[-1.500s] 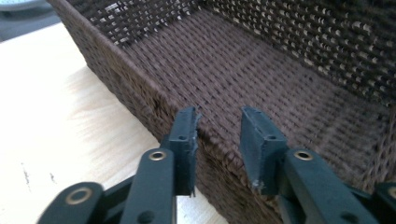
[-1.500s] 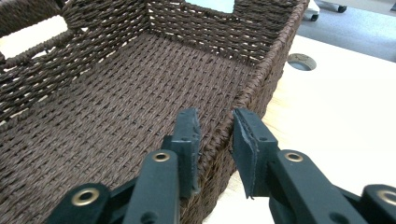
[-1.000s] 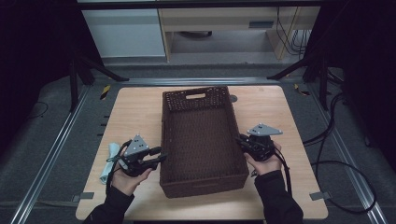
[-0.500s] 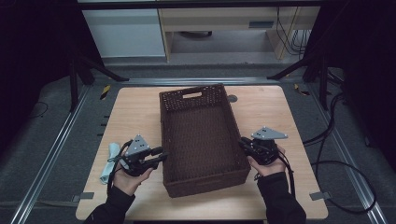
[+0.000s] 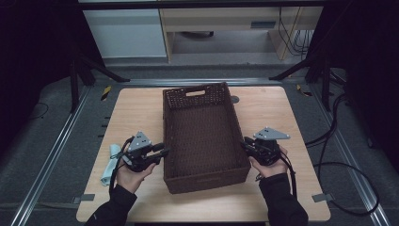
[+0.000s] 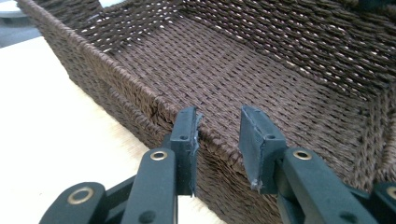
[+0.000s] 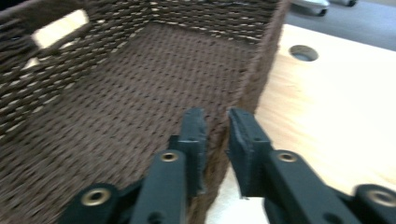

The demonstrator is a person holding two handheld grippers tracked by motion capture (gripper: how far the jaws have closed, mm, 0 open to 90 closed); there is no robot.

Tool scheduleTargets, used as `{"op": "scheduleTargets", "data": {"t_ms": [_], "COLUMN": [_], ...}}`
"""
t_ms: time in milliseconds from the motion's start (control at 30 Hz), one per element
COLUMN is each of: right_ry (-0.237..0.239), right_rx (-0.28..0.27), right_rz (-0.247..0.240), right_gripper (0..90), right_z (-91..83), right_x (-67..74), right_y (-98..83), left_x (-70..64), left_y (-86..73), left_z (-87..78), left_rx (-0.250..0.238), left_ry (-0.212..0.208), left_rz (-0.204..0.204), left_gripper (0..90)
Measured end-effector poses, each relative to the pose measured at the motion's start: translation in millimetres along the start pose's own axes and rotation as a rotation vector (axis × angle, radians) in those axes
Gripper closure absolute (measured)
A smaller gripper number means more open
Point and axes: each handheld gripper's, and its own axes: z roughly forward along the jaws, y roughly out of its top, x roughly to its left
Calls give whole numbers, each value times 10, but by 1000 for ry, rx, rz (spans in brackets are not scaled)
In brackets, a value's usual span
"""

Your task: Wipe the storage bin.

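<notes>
A dark brown woven basket (image 5: 195, 92) stands empty in the middle of the wooden table (image 5: 136, 108). My left gripper (image 5: 162, 151) is at the basket's left wall. In the left gripper view its jaws (image 6: 218, 126) straddle the rim (image 6: 116, 65), one pad outside and one inside; they have just been closing, and the wall crosses the gap at a slant from pad to pad. My right gripper (image 5: 244, 142) is at the right wall, and in the right gripper view its jaws (image 7: 217, 126) pinch that wall (image 7: 261, 56) in a narrow gap.
A pale folded cloth (image 5: 110, 162) lies at the table's left edge beside my left hand. A round hole (image 5: 234, 99) sits in the tabletop past the basket's far right corner. Cables trail on the floor to the right.
The basket has shifted slightly, its near end swinging a little to the right and back. Both hands have stayed nearly where they were.
</notes>
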Motion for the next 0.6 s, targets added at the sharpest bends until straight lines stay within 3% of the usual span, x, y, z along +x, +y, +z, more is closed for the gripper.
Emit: {"op": "scheduleTargets", "data": {"t_ms": [133,333,367,500,600], "right_ry": [-15,-42,-47,-48,-34], "right_rx": [26,-2,-3,-20,-19], "right_rz": [-19,-24,-18,-12,6], "right_gripper": [791,797,753,694,746], "right_z": [30,166,170,49,-47], "right_x": [30,-83,-94,-77,-61], "right_y": [34,79,77,51,10], "left_x": [-15,-105,-116,-129,-127], "left_y": [5,-1,-1,-3,-5], "left_z": [-5,-62,-57,-52,-54], "left_rx": [4,4,7,13,12], "left_ry": [8,-66,-67,-60,-60], "left_rz": [9,28,29,33,28], "left_gripper": [652,621,626,613,613]}}
